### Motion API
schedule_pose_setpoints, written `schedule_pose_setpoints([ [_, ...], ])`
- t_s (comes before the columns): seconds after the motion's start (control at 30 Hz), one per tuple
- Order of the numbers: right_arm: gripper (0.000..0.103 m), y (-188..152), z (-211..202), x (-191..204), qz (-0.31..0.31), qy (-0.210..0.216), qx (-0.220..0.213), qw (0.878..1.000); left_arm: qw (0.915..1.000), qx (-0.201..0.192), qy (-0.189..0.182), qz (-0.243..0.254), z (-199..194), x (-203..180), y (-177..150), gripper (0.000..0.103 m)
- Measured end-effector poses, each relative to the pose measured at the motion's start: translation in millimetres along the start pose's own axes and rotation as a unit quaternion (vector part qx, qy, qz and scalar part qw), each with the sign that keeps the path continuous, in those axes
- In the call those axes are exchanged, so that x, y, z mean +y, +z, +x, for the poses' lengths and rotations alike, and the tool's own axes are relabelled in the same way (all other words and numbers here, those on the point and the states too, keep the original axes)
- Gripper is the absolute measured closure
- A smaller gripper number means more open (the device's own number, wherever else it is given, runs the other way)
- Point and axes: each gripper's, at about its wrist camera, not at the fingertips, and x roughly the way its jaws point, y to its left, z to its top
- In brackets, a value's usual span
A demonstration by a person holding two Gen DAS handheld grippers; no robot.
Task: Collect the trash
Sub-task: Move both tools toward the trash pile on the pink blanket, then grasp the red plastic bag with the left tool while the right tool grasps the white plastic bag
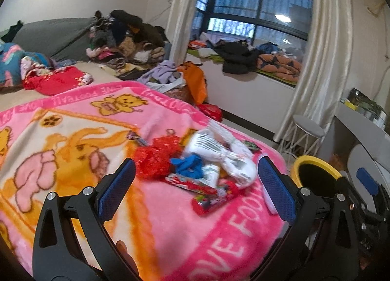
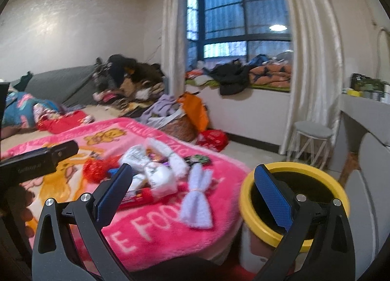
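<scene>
Spread hand-held gripper [image 1: 197, 183] above trash [image 1: 207, 166]

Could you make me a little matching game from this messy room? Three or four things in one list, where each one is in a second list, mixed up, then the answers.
Things:
1. bin with the yellow rim
2. pile of wrappers and bags
3. round stool
4. orange quilt

Places:
A. on the window ledge
B. on the floor by the curtain
C. on the pink blanket
D. on the floor beside the bed's corner

Pairs: 1-D, 2-C, 3-B, 4-A
</scene>
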Motion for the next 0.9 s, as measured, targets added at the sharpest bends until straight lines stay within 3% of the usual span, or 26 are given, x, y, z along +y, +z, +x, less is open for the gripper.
schedule_pose_setpoints([
  [0.4, 0.006, 16, 43, 37, -0.04, 0.076, 0.039, 0.996, 0.9979, 0.003, 0.049, -0.042, 15, 50, 19, 0.011],
  [0.57, 0.006, 20, 73, 42, -0.05, 0.09, 0.07, 0.992, 0.9976, 0.005, 0.059, -0.036, 27, 60, 28, 0.011],
  [0.9, 0.006, 19, 133, 35, -0.046, 0.103, 0.14, 0.984, 0.9973, 0.037, 0.033, -0.054, 66, 74, 36, 0.011],
])
